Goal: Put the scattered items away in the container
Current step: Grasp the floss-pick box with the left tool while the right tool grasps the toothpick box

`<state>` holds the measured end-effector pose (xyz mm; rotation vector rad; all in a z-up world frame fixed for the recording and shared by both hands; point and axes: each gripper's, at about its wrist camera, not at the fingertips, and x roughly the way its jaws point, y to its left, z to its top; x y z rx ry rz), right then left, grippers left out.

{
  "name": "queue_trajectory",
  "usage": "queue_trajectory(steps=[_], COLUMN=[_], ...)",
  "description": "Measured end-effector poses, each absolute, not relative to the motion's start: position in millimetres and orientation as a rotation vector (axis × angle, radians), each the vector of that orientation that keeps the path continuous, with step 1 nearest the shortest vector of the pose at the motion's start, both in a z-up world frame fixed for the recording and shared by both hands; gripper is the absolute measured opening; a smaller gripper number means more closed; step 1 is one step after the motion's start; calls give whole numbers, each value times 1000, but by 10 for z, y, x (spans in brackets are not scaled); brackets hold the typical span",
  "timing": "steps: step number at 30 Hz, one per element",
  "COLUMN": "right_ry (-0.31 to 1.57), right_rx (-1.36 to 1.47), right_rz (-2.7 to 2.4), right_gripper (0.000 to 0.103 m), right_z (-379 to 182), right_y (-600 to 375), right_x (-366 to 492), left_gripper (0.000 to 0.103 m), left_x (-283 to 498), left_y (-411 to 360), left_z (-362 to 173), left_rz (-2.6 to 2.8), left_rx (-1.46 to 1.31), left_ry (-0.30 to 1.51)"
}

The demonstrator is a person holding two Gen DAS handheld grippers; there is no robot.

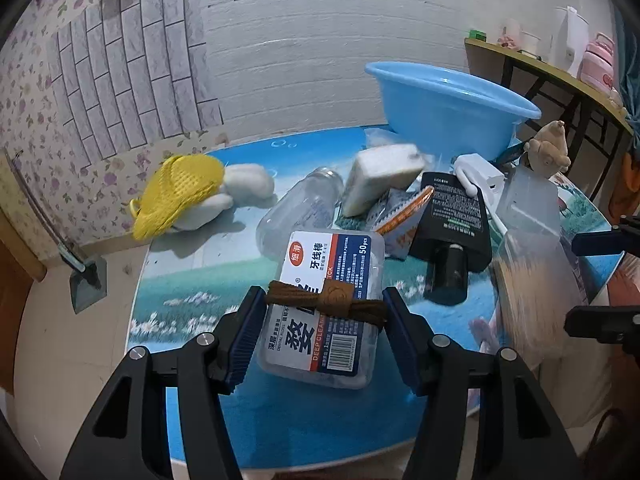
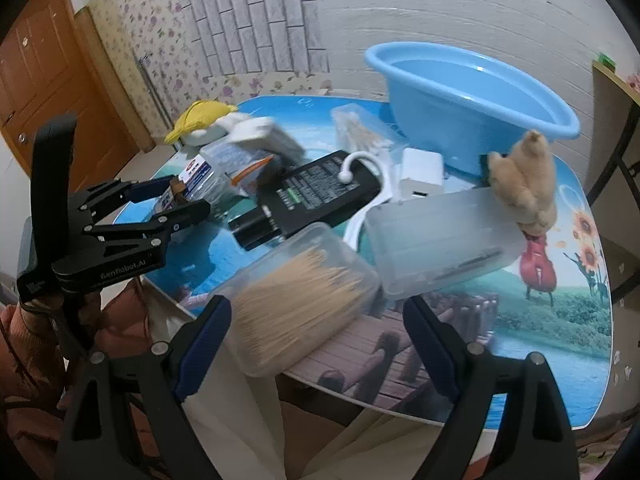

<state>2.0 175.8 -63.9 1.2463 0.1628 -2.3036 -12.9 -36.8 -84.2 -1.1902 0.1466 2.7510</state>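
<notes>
My left gripper point(image 1: 324, 308) is shut on a clear dental floss pick box point(image 1: 324, 280), its pads against the box's two long sides. A brown band point(image 1: 328, 300) lies across the box between the fingertips. The right wrist view shows this gripper point(image 2: 184, 196) at the left with the box point(image 2: 200, 176) tilted in it. My right gripper point(image 2: 318, 308) stands open near the table's front edge. A clear box of toothpicks point(image 2: 304, 292) lies between its fingers, close to the left one and apart from the right one. The blue basin point(image 1: 440, 120) point(image 2: 440, 128) stands at the back right.
On the round picture-printed table point(image 2: 540, 312) lie a black bottle point(image 2: 316, 196), a white charger point(image 2: 420, 180), a frosted plastic box point(image 2: 440, 240), a plush toy point(image 2: 528, 184), a clear bottle point(image 1: 296, 208), a white sponge block point(image 1: 380, 176) and a yellow mesh scrubber point(image 1: 176, 196).
</notes>
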Motion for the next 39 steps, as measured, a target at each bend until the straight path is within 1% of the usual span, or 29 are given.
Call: queue_trajectory(steps=[9, 14, 16, 20, 22, 23, 24, 25, 33, 39], right_ry=[186, 179, 179, 188, 191, 191, 189, 183, 109, 119], right_rx=[1269, 1287, 1289, 1301, 1295, 1293, 1291, 1289, 1301, 1329], right_rz=[-2248, -2230, -2228, -2227, -2233, -2233, -2235, -2236, -2268, -2310], right_gripper=[89, 90, 90, 90, 92, 92, 93, 94, 103, 103], right_z=[-740, -799, -821, -875, -881, -884, -885, -890, -901, -917], right_y=[1613, 1557, 1528, 1489, 1483, 1480, 1481, 1483, 1453, 1369], right_x=[-9, -37, -64, -89, -95, -98, -101, -106, -192, -261], left_gripper=[59, 63, 70, 79, 89, 91, 98, 103, 103, 103], left_x=[32, 68, 79, 40, 36, 23, 18, 2, 16, -8], left_y=[-438, -447, -479, -491, -503, -511, -520, -526, -543, -511], left_z=[-875, -895, -934, -1002, -1034, -1047, -1062, -1085, -1128, -1114], left_rz=[2731, 2708, 2696, 2684, 2681, 2679, 2682, 2690, 2737, 2752], left_rx=[-1219, -1224, -1237, -1266, -1268, -1272, -1269, -1273, -1221, -1217], left_ry=[171, 177, 165, 136, 111, 97, 87, 83, 56, 53])
